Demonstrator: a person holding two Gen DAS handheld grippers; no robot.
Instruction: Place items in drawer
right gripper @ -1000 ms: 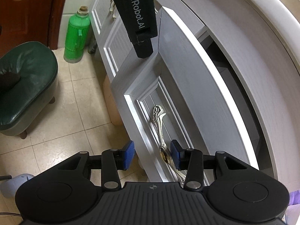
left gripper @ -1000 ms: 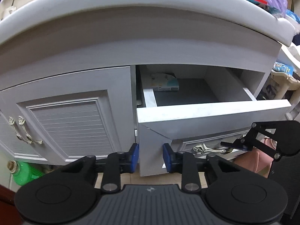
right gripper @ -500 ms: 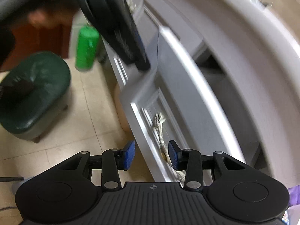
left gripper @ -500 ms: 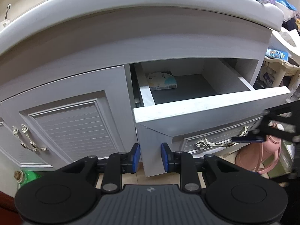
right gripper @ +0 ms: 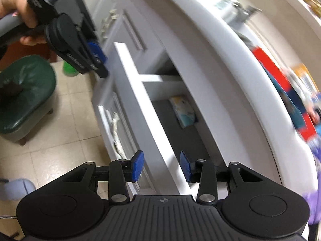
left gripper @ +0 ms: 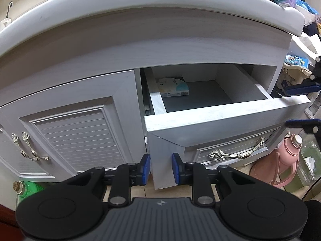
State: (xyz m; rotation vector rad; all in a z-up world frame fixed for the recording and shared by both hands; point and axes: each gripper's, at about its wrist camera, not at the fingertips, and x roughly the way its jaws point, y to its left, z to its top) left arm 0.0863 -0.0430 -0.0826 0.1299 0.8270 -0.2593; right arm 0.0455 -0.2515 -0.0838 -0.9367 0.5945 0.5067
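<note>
Drawer (left gripper: 220, 116) pulled out, tissue pack (left gripper: 173, 87) at its far left corner. Left gripper (left gripper: 160, 168) closed, empty, near drawer front; right gripper (right gripper: 161, 165) fingers opening, empty, above drawer

In the right wrist view, motion blur smears the countertop items (right gripper: 280, 84) at upper right, so none can be named. In the left wrist view, the right gripper (left gripper: 307, 104) is cut off by the right edge, and the green bottle (left gripper: 28, 188) at lower left is half hidden.
</note>
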